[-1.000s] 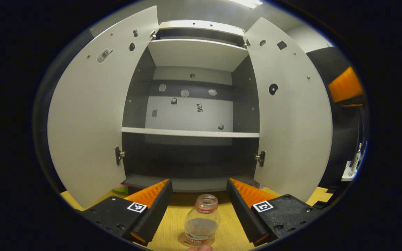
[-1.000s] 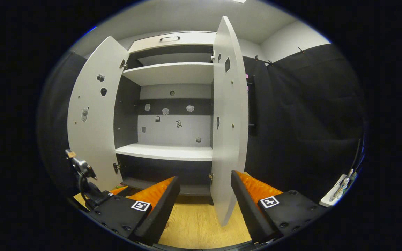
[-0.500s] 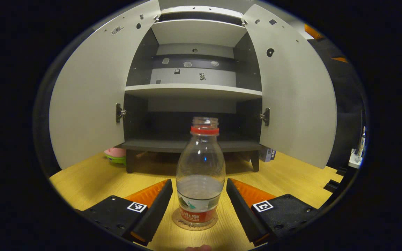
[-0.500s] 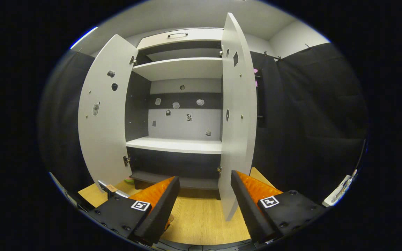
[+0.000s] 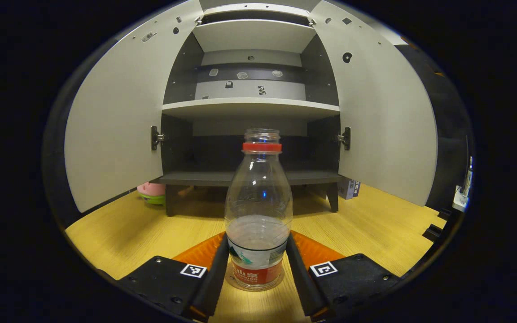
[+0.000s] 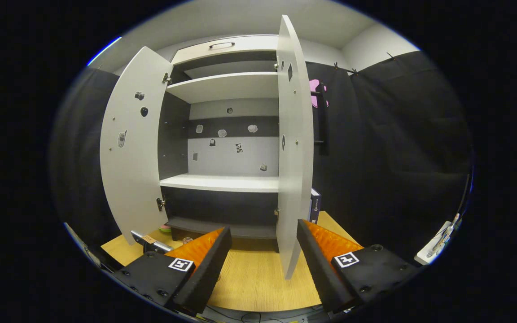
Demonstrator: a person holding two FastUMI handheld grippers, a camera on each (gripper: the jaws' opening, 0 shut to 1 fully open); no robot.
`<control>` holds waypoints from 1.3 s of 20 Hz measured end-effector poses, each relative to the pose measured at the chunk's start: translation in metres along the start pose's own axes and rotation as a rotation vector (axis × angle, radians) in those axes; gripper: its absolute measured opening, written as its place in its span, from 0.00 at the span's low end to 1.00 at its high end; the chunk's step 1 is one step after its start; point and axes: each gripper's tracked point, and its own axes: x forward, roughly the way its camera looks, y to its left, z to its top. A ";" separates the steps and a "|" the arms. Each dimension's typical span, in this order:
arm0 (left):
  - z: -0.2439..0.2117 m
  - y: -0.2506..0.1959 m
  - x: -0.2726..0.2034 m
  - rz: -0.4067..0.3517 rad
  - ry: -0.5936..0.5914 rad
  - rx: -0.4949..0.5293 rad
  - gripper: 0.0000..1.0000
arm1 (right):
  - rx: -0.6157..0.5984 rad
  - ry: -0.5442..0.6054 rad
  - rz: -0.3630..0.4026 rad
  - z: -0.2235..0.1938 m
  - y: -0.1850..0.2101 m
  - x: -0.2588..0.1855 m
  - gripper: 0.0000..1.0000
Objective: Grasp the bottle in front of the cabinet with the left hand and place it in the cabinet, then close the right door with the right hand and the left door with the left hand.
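In the left gripper view we see the left door (image 5: 115, 130) swung wide, with a pink and green item (image 5: 151, 193) on the tabletop (image 5: 366, 224) just beside the cabinet's (image 5: 249, 107) leg. At centre the bottle (image 5: 258, 211) stands upright on the tabletop in front of the cabinet, and the left gripper (image 5: 256, 264) has both fingers (image 5: 216, 273) clamped against its lower sides. The right door (image 5: 384, 125) is also open, a small box (image 5: 349, 188) below it. In the right gripper view we find the right gripper (image 6: 264, 251) with its fingers apart, holding nothing, near the right door's edge
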 end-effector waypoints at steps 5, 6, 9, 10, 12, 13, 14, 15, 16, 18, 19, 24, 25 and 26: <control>0.055 0.001 -0.039 -0.090 0.015 -0.039 0.69 | 0.009 -0.004 0.019 -0.002 0.008 0.004 0.98; 0.073 0.007 -0.048 -0.091 -0.003 -0.031 0.69 | 0.013 -0.007 0.022 -0.003 0.009 0.004 0.98; 0.138 0.038 -0.062 -0.033 -0.058 0.002 0.69 | 0.012 -0.010 0.013 -0.005 0.005 0.006 0.98; 0.166 0.049 -0.063 -0.010 -0.079 -0.012 0.69 | 0.013 -0.011 0.002 -0.005 0.001 0.006 0.98; 0.217 0.062 -0.062 0.003 -0.120 -0.068 0.69 | 0.035 -0.012 -0.013 -0.008 -0.004 0.006 0.98; 0.243 0.067 -0.059 0.003 -0.140 -0.093 0.69 | 0.047 -0.015 -0.023 -0.008 -0.008 0.005 0.98; 0.270 0.071 -0.053 0.000 -0.158 -0.113 0.69 | 0.058 -0.018 -0.039 -0.010 -0.014 0.004 0.98; 0.291 0.074 -0.045 -0.002 -0.174 -0.127 0.69 | 0.068 -0.022 -0.059 -0.011 -0.021 0.002 0.98; 0.315 0.077 -0.036 -0.006 -0.191 -0.138 0.69 | 0.076 -0.025 -0.083 -0.012 -0.029 -0.001 0.98; 0.345 0.081 -0.012 0.003 -0.189 -0.124 0.69 | 0.083 -0.027 -0.131 -0.017 -0.048 -0.007 0.98; 0.361 0.081 0.001 0.007 -0.199 -0.096 0.69 | 0.081 -0.026 -0.157 -0.019 -0.058 -0.010 0.98; 0.401 0.062 0.091 -0.038 -0.199 -0.088 0.69 | 0.076 -0.002 -0.301 -0.033 -0.108 -0.040 0.98; 0.404 0.059 0.109 -0.043 -0.187 -0.102 0.69 | 0.078 0.000 -0.331 -0.036 -0.116 -0.047 0.98; 0.406 0.056 0.127 -0.046 -0.179 -0.111 0.70 | 0.080 0.007 -0.363 -0.039 -0.128 -0.054 0.98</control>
